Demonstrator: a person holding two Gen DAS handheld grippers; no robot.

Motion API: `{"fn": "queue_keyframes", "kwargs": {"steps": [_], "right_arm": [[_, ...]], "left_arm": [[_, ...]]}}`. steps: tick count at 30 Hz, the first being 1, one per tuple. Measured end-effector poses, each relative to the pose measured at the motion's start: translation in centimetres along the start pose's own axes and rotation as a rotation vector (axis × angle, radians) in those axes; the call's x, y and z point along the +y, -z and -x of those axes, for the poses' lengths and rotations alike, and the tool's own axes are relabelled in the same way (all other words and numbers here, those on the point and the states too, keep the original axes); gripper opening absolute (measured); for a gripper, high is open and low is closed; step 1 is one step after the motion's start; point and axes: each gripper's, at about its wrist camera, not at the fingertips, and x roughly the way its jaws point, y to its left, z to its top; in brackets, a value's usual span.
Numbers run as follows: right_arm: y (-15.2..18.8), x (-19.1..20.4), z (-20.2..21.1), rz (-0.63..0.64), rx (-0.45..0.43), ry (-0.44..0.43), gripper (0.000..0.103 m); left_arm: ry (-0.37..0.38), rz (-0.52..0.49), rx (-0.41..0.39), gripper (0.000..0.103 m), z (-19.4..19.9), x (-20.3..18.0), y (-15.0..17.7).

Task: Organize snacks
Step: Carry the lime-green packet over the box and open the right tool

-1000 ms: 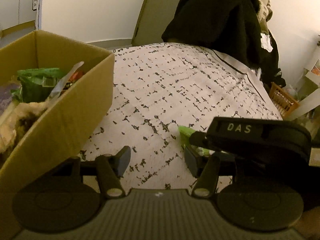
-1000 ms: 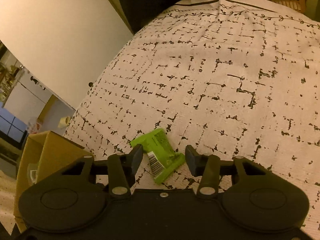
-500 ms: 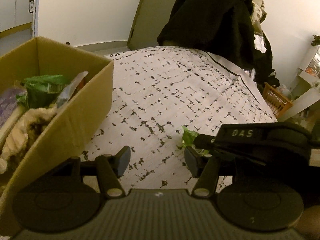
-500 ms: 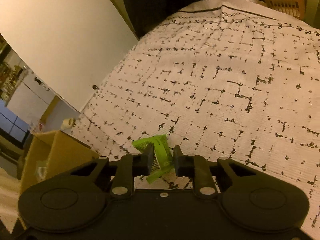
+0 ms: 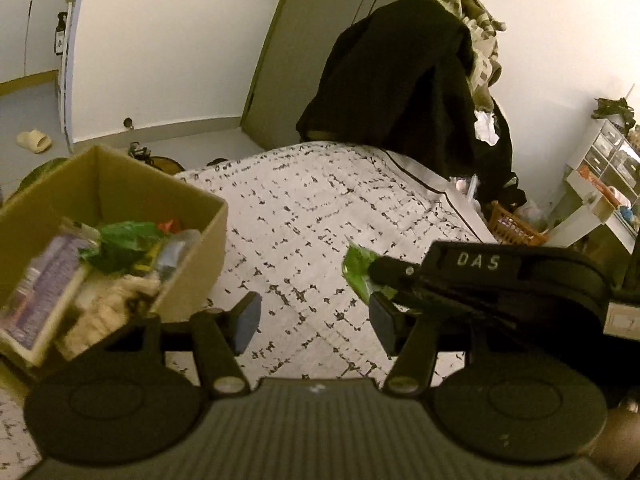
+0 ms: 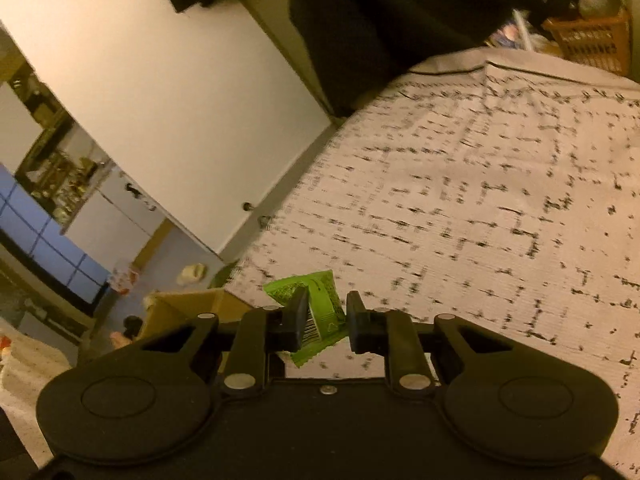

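Observation:
A small green snack packet (image 6: 316, 289) with a barcode hangs above the patterned bed cover (image 6: 480, 200), and my right gripper (image 6: 327, 318) is shut on it. In the left wrist view the same packet (image 5: 357, 269) shows at the tip of the right gripper (image 5: 380, 270), to the right of my left gripper (image 5: 315, 326). The left gripper is open with nothing between its fingers. A cardboard box (image 5: 192, 268) at the left holds several snack packs, among them a green bag (image 5: 120, 242). The box's corner (image 6: 188, 304) also peeks out left of the packet.
A black coat (image 5: 400, 80) hangs over the far end of the bed. A wicker basket (image 5: 516, 224) and white drawers (image 5: 600, 168) stand at the right. On the floor beyond the box lies a slipper (image 5: 34, 140).
The right gripper closed on the green packet and lifted it off the bed cover. Both grippers rose, so the box now appears lower and its contents show more.

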Motion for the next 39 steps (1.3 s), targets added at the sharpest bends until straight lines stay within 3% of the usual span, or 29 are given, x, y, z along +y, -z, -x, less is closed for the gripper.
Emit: {"fn": "queue_keyframes", "kwargs": {"steps": [6, 23, 31, 34, 35, 39], "right_arm": [[-0.3, 2.4, 1.0, 0.025, -0.030, -0.064, 0.020], [2.3, 8.8, -0.8, 0.122, 0.017, -0.181, 0.020], [2.9, 12.0, -1.9, 0.161, -0.057, -0.203, 0.021], [2.9, 12.2, -2.7, 0.130, -0.063, -0.265, 0.038], [3.0, 12.2, -2.8, 0.123, -0.051, -0.269, 0.050], [3.3, 12.3, -2.0, 0.131, -0.065, -0.225, 0.053]], "left_arm": [[-0.018, 0.006, -0.020, 0.058, 2.4, 1.1, -0.6], [-0.124, 0.043, -0.022, 0.058, 6.6, 6.5, -1.5], [-0.172, 0.060, -0.007, 0.059, 7.8, 9.1, -1.8], [-0.188, 0.058, -0.001, 0.059, 8.4, 9.9, -2.0], [-0.190, 0.058, -0.003, 0.059, 8.6, 10.2, -2.1], [-0.203, 0.059, -0.017, 0.061, 9.7, 11.4, -2.5]]}}
